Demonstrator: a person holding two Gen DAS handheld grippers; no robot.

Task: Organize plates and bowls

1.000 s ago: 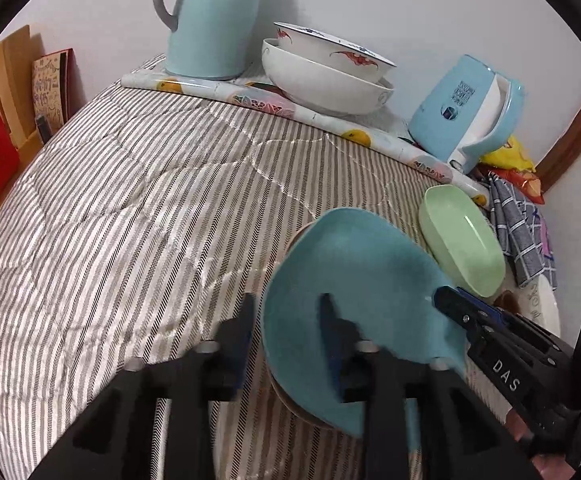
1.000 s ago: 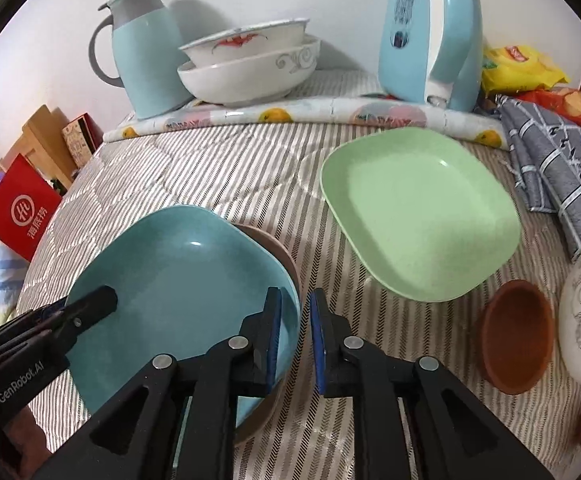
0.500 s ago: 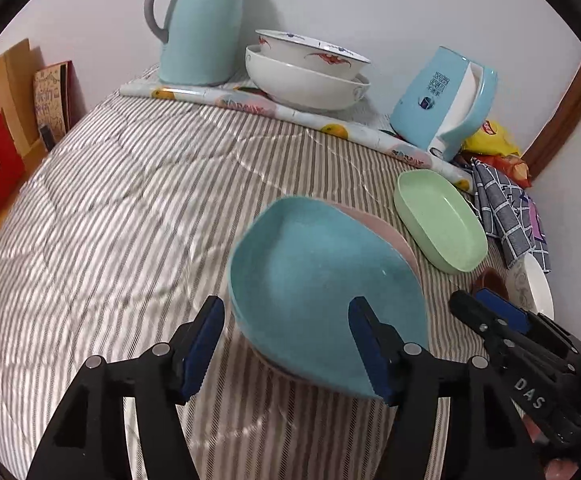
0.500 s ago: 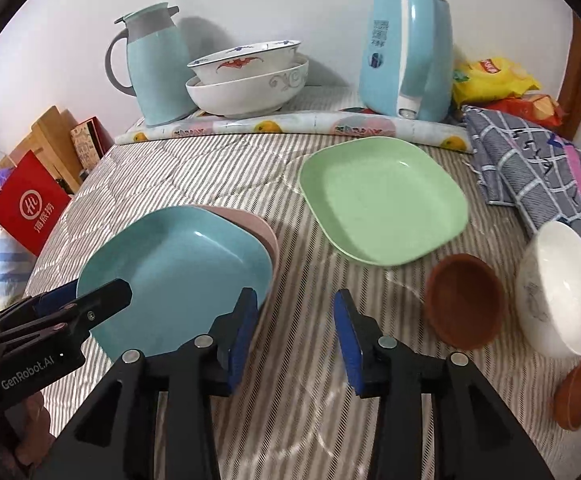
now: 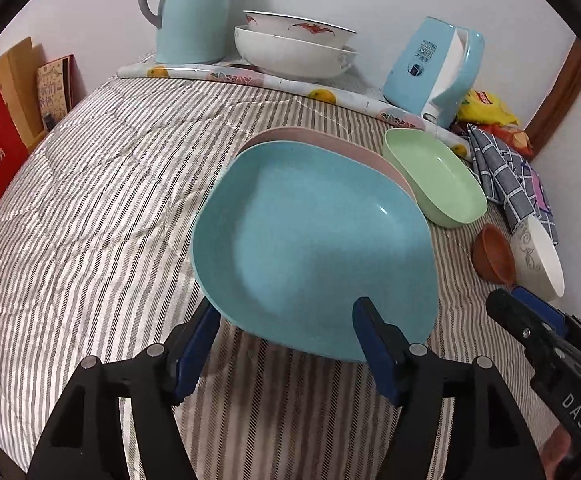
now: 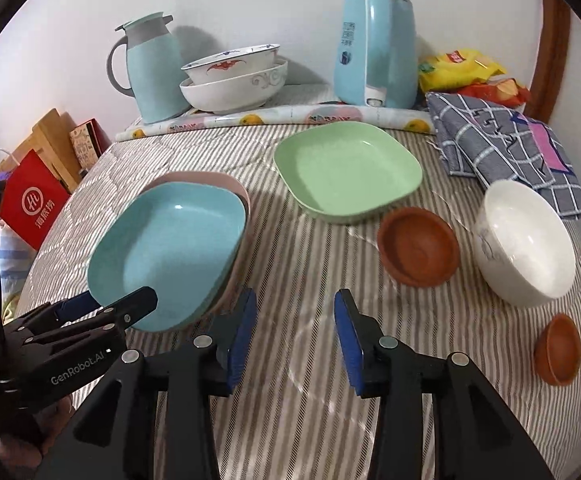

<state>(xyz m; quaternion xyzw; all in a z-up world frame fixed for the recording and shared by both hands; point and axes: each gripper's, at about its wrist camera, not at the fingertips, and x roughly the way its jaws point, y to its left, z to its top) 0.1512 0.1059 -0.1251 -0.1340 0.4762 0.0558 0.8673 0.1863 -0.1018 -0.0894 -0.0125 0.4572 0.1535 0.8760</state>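
A blue plate (image 5: 314, 240) (image 6: 170, 248) lies stacked on a pink plate (image 5: 290, 136) (image 6: 210, 178) on the striped quilt. My left gripper (image 5: 286, 320) (image 6: 118, 304) hangs at the blue plate's near rim with its jaws opening; the rim sits between the fingers, but no pad presses on it. My right gripper (image 6: 294, 312) (image 5: 522, 304) stands open over bare quilt, just right of the stack, holding nothing. To the right lie a green plate (image 6: 346, 168), a brown bowl (image 6: 418, 246), a white bowl (image 6: 526, 240) and a small brown bowl (image 6: 558, 348).
Two white bowls (image 6: 234, 80) sit nested at the back beside a blue jug (image 6: 150, 68) and a blue kettle (image 6: 374, 48), behind a rolled mat (image 6: 274, 118). A checked cloth (image 6: 502, 148) and snack bags (image 6: 458, 68) lie far right. A red bag (image 6: 30, 200) stands off the left edge.
Both grippers have let go of the blue plate's rim, opened wider and drawn back towards me. The blue plate now rests on the pink one.
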